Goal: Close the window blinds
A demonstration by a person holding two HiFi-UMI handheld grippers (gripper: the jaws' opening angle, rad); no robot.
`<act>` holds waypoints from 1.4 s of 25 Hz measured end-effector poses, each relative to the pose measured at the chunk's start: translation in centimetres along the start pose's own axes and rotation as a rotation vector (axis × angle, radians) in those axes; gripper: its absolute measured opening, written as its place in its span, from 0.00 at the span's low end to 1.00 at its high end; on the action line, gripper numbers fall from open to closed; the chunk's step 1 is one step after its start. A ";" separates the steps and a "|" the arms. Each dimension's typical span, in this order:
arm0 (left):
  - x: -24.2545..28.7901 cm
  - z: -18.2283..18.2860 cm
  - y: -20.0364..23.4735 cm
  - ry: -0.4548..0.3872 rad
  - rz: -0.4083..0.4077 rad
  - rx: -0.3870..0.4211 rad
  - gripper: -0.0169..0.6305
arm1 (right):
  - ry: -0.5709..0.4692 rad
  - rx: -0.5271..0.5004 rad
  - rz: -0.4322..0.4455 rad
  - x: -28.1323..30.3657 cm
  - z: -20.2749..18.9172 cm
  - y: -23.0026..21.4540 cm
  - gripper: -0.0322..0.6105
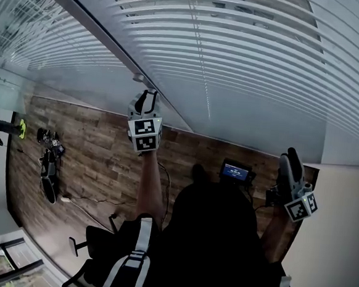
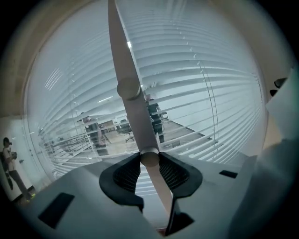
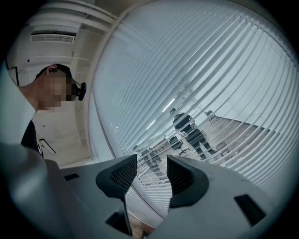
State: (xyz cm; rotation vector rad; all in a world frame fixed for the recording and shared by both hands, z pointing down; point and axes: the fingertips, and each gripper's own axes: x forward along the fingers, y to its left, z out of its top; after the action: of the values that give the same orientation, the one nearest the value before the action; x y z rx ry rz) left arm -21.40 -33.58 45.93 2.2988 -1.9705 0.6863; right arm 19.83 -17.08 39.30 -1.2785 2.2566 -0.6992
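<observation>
the blinds (image 1: 248,58) are spread across the upper part of the head view, ahead of the person, with the wooden floor (image 1: 104,158) laid out below them. the left gripper (image 1: 147,101) is raised close before the blinds, left of centre, and the wand (image 2: 140,126) is clamped between its jaws, running up and to the left in front of the slats. the right gripper (image 1: 290,164) is held lower and further right, apart from the blinds, with nothing between its parted jaws. a small screen (image 1: 235,171) is seen between the two arms. some gear (image 1: 49,163) is laid on the floor at the far left. office chairs (image 2: 125,127) are seen behind the slats.
</observation>
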 end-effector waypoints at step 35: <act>0.0 0.4 -0.2 -0.039 0.018 -0.022 0.24 | 0.006 -0.022 -0.003 -0.7 -0.5 -1.2 0.36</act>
State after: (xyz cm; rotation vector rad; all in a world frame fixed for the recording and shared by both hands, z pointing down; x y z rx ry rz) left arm -21.10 -33.68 45.67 2.3018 -2.0070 0.6234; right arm 20.65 -16.86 40.58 -1.2924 2.2737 -0.6820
